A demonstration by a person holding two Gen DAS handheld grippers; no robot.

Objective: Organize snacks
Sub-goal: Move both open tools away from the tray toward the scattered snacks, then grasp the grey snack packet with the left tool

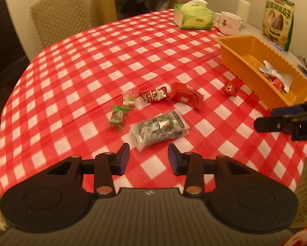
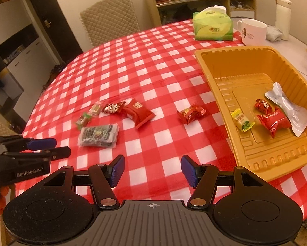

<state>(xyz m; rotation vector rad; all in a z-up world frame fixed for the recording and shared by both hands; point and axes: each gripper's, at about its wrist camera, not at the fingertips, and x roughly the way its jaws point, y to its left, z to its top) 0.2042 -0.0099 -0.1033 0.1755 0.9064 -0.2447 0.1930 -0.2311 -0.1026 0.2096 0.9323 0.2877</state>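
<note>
Loose snacks lie on the red checked tablecloth: a clear grey packet [image 1: 159,128] [image 2: 99,134], a green candy [image 1: 117,115], a beige candy [image 1: 128,100], a dark red wrapper [image 1: 154,94], a red pouch [image 1: 185,96] [image 2: 139,112] and a red candy [image 1: 231,88] [image 2: 191,112]. The orange tray [image 1: 235,47] [image 2: 219,69] holds a silver pouch [image 2: 290,110], red snacks [image 2: 273,121] and a yellow candy [image 2: 242,121]. My left gripper [image 1: 148,157] is open and empty just before the grey packet. My right gripper [image 2: 153,170] is open and empty, left of the tray.
A green tissue box [image 1: 192,16], a white mug [image 1: 229,23], a white bottle [image 1: 243,4] and a tall snack bag [image 1: 278,20] stand at the table's far side. A padded chair [image 1: 59,14] is behind the table.
</note>
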